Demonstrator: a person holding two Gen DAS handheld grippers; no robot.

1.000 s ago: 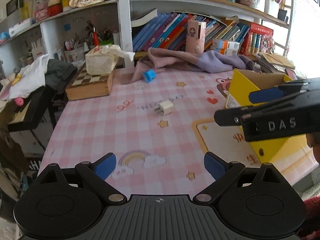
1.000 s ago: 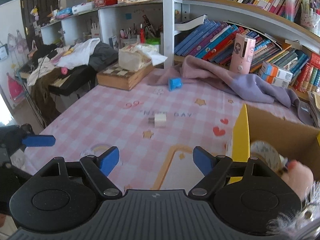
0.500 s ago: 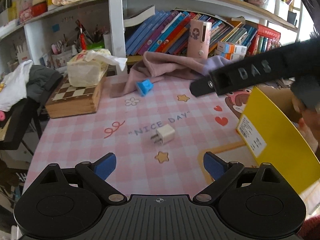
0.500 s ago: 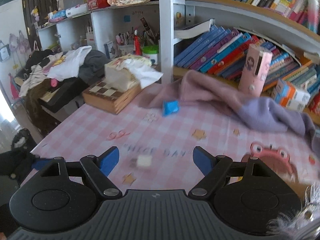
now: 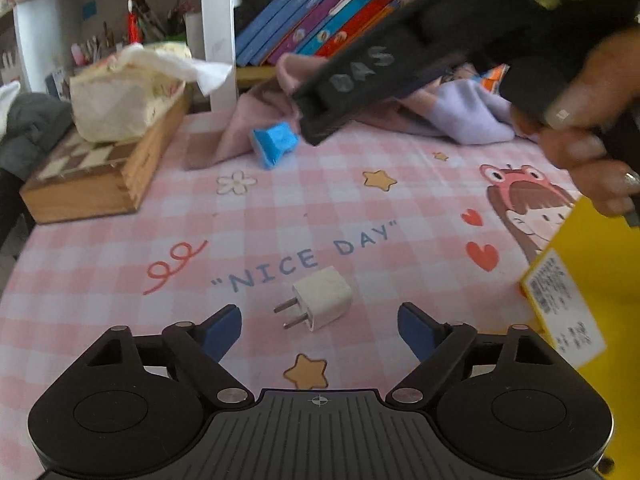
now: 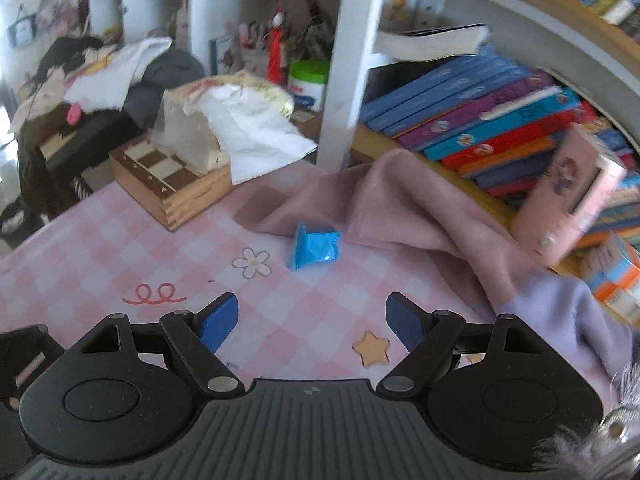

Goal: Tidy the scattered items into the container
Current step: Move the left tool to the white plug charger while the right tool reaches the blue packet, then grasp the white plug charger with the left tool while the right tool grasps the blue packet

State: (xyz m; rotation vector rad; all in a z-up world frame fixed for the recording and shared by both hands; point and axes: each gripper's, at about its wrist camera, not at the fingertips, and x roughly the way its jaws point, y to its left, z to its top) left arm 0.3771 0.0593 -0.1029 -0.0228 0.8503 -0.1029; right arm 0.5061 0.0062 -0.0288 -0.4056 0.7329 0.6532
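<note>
A white plug adapter lies on the pink checked tablecloth, just ahead of and between the tips of my open, empty left gripper. A small blue cup-shaped item lies further back by a pink cloth; it also shows in the right wrist view, a short way ahead of my open, empty right gripper. The yellow cardboard box stands at the right. The right gripper's black body reaches across the upper left wrist view.
A wooden chessboard box with a tissue pack on it sits at the back left. A bookshelf with books runs along the back. A pink case leans on the pink and lilac cloth.
Both grippers moved forward over the table. The left one has closed in on the white adapter; the right one has swung away from the box towards the blue item. Both stay open.
</note>
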